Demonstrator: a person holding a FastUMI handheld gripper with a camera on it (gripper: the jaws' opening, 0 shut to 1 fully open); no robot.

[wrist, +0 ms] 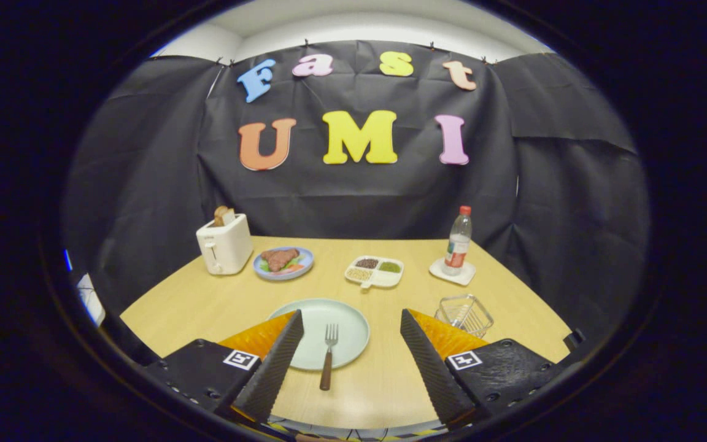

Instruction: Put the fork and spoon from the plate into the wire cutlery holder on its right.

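- The gripper (351, 328) is spread wide, its fingers holding nothing, above the near part of the wooden table (206, 304).
- A fork (328, 356) with a brown handle lies between the fingers, tines on the pale green plate (341, 319), handle over its near rim.
- The wire cutlery holder (464, 314) stands right of the plate, just beyond the right finger.
- Farther back stand a toaster (224, 244), a food plate (283, 262), a divided dish (374, 271) and a bottle (458, 240).
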